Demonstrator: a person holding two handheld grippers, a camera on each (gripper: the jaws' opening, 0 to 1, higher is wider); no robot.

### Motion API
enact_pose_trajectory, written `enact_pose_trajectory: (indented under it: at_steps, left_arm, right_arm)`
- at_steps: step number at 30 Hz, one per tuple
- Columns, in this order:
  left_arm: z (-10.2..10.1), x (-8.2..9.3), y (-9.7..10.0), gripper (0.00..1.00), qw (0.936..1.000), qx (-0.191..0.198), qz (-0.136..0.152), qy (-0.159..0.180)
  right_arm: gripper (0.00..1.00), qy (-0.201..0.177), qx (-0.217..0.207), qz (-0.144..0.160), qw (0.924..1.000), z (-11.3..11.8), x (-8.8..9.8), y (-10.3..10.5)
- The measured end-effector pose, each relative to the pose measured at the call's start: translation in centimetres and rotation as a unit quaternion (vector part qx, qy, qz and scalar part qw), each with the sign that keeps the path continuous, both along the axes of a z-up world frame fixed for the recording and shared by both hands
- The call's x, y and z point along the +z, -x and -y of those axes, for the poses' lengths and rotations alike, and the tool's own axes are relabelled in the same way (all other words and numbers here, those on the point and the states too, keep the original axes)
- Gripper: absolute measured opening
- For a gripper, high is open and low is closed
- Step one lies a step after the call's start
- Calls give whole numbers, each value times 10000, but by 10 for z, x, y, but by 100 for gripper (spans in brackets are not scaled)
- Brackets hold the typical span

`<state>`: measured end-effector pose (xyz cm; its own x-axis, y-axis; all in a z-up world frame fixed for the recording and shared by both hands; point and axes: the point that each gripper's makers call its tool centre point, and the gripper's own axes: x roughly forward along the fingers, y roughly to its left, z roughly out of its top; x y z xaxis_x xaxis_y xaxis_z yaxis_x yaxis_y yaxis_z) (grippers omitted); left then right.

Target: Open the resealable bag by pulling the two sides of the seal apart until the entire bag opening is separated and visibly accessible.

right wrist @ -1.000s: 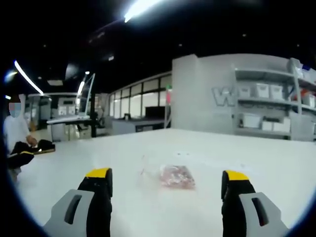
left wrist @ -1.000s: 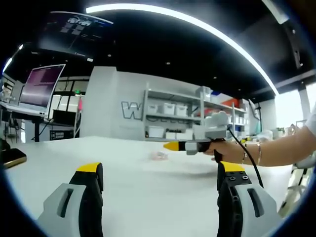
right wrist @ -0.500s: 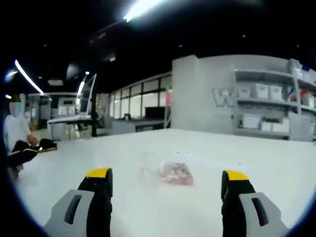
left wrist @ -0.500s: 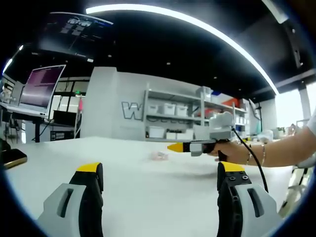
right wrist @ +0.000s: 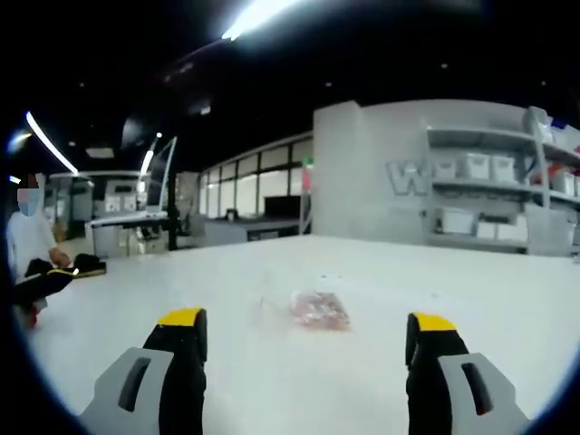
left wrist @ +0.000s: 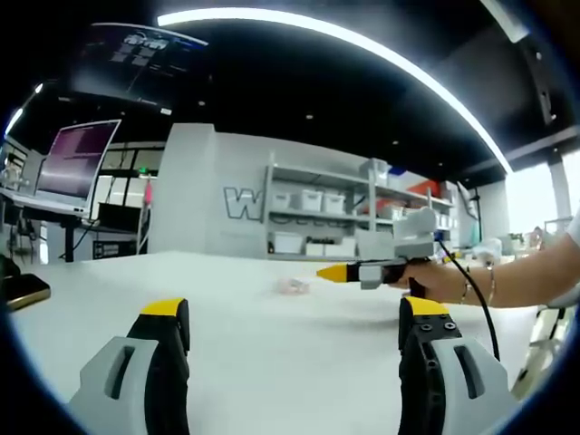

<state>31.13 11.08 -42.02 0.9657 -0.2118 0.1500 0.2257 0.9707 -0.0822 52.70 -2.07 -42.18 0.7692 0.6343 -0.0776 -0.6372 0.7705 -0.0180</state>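
Out on the bare white table, the resealable bag lies ahead of the right gripper; both it and the left gripper gape wide, holding nothing.

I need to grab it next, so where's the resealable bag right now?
The bag lies flat on the white table, ahead of and between the right gripper's open jaws; the left gripper view shows it far off.

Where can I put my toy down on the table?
Plenty of room: the white table is bare on both sides of the small clear bag of pinkish bits and in front of it, toward the yellow-tipped fingers. A dark flat object sits by one far edge.
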Motion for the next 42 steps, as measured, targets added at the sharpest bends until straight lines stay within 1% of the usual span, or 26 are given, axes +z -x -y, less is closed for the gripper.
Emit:
enact_pose_trajectory:
  at_steps: [20,21,24,26,34,40,42]
  left_arm:
    - [-1,0,0,95,10000,34,-5,-16]
    - [-1,0,0,95,10000,36,0,-16]
    - [-2,0,0,95,10000,45,2,-16]
    - [-2,0,0,95,10000,49,6,-19]
    - [-2,0,0,95,10000,72,22,-22]
    - [-3,0,0,95,10000,77,24,-20]
    - [-3,0,0,95,10000,80,24,-26]
  right_arm:
    - [92,30,58,25,10000,6,-1,12]
    - [92,30,62,28,10000,7,-1,16]
    - [92,17,46,40,10000,9,-1,19]
    - [92,17,54,62,10000,9,-1,27]
    - [91,19,87,99,9999,11,2,41]
    - [91,-29,100,98,9999,14,2,45]
    - [91,-36,99,98,9999,15,2,42]
